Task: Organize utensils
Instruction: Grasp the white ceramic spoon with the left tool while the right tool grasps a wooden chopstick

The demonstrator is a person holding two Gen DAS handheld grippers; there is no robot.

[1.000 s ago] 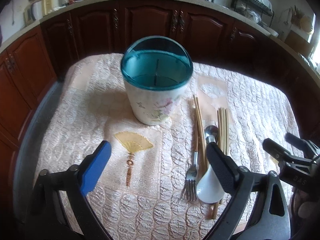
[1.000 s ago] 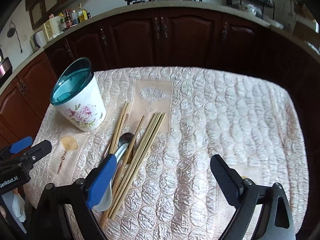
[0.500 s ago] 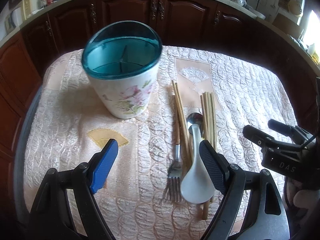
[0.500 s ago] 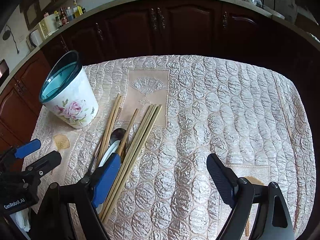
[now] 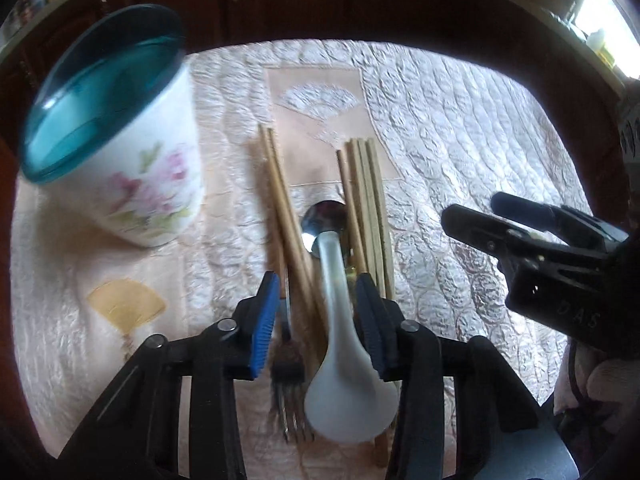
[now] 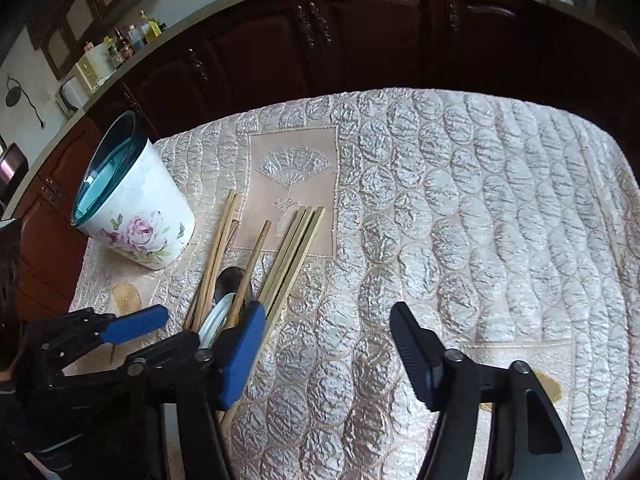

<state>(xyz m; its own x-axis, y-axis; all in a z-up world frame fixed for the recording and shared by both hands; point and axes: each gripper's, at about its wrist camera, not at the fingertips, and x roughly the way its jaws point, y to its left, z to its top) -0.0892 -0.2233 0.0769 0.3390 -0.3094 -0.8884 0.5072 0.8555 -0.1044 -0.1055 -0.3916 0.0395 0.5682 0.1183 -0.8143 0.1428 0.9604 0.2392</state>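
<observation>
On the quilted tablecloth [image 6: 460, 200], at 6 o'clock from the holder [image 5: 116, 128], all utensils lie loose: chopsticks [image 5: 366, 204], fork [image 5: 289, 376], metal spoon [image 5: 326, 218], white soup spoon [image 5: 344, 364], w/ nothing visibly in the holder yet, so the sorting looks barely begun. Left gripper [image 5: 316, 320] has just been closing, its jaws partly apart around the fork, chopsticks & soup-spoon handle, not visibly pressing them. Right gripper [image 6: 332, 344], at 3 o'clock of the pile, has also just been closing, jaws apart, nothing between.
</observation>
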